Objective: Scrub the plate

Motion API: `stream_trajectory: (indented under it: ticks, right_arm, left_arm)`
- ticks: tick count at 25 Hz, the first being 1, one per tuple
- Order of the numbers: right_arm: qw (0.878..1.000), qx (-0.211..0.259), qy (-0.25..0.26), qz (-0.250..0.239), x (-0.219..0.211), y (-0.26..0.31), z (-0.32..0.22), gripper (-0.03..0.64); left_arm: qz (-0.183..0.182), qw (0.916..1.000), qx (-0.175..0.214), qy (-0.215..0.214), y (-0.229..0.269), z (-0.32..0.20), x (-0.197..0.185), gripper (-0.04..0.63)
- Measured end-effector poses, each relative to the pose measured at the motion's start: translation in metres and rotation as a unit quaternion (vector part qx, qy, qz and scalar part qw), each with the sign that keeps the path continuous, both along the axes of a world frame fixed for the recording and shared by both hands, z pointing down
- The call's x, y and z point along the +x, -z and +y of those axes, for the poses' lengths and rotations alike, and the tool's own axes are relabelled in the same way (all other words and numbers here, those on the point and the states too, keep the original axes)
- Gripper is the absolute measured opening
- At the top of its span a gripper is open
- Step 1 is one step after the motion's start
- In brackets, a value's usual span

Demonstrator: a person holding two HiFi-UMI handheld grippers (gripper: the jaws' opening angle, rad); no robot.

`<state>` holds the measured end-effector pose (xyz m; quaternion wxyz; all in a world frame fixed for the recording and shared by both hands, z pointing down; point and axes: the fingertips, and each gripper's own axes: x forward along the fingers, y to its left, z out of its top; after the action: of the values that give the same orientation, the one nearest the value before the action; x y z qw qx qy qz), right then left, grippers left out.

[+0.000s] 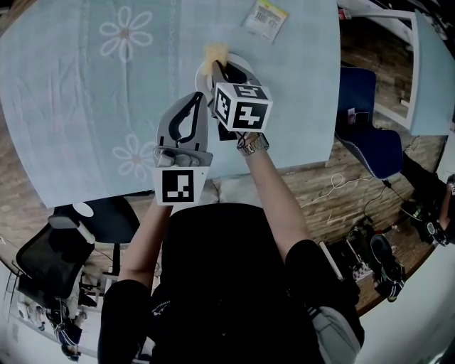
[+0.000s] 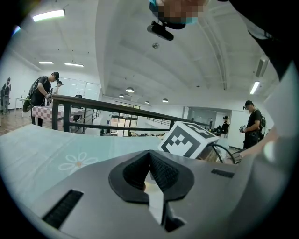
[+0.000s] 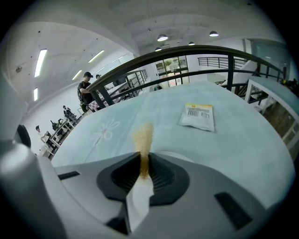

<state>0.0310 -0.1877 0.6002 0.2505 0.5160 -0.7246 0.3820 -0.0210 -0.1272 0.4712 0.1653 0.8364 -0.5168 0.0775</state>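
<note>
A white plate [image 1: 245,65] lies on the pale blue flowered tablecloth [image 1: 85,106], mostly hidden under my right gripper [image 1: 215,65]. That gripper is shut on a yellow sponge [image 1: 215,51], which sticks up past the pads over the plate's far left rim. In the right gripper view the sponge [image 3: 143,137] is pinched between the jaws [image 3: 144,161], and the plate's rim [image 3: 187,157] shows just beyond. My left gripper [image 1: 200,97] hovers at the plate's near left edge. Its pads meet [image 2: 149,156] with nothing visible between them.
A small printed packet [image 1: 265,18] [image 3: 198,115] lies on the cloth beyond the plate. The table's near edge [image 1: 298,167] runs just under my hands. A blue chair [image 1: 362,121] stands to the right and a black office chair [image 1: 50,256] to the near left.
</note>
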Motion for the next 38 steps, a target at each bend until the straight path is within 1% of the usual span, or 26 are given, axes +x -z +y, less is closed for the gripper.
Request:
stream_trajectory:
  ticks: [6,11,16,21,27,29,31,34,38]
  right_arm:
    - [0.999,-0.012,-0.011,0.029,0.013,-0.009,0.000,0.052]
    - [0.999,-0.017,-0.023,0.037,0.024,-0.011,0.001,0.052]
    - [0.998,-0.019,-0.037,0.042,0.036,-0.013,0.000,0.052]
    - [0.997,-0.022,-0.055,0.045,0.049,-0.013,0.002,0.052]
    - [0.996,-0.023,-0.070,0.056,0.064,-0.009,0.006,0.052]
    - [0.995,-0.023,-0.075,0.058,0.068,-0.009,0.008,0.052]
    - [0.995,-0.023,-0.082,0.059,0.073,-0.009,0.009,0.052]
    - [0.994,-0.022,-0.088,0.066,0.079,-0.009,0.010,0.052]
    - [0.993,-0.019,-0.089,0.071,0.083,-0.009,0.014,0.052]
  left_arm:
    - [-0.003,1.0000,-0.003,-0.002,-0.003,-0.001,0.001,0.012]
    - [-0.003,1.0000,0.001,-0.006,-0.002,-0.002,0.002,0.012]
    - [0.008,1.0000,-0.003,-0.001,-0.003,-0.002,0.003,0.012]
    - [-0.006,0.9998,-0.002,-0.019,-0.004,0.000,0.005,0.012]
    - [-0.005,0.9998,0.007,-0.019,0.001,0.001,0.006,0.012]
    - [0.000,0.9999,0.002,-0.015,0.002,0.002,0.005,0.012]
    - [0.005,0.9999,0.006,-0.013,0.004,0.000,0.005,0.012]
    - [0.001,0.9997,0.008,-0.021,0.004,0.003,0.006,0.012]
    - [0.002,0.9998,0.009,-0.016,0.007,0.006,0.005,0.012]
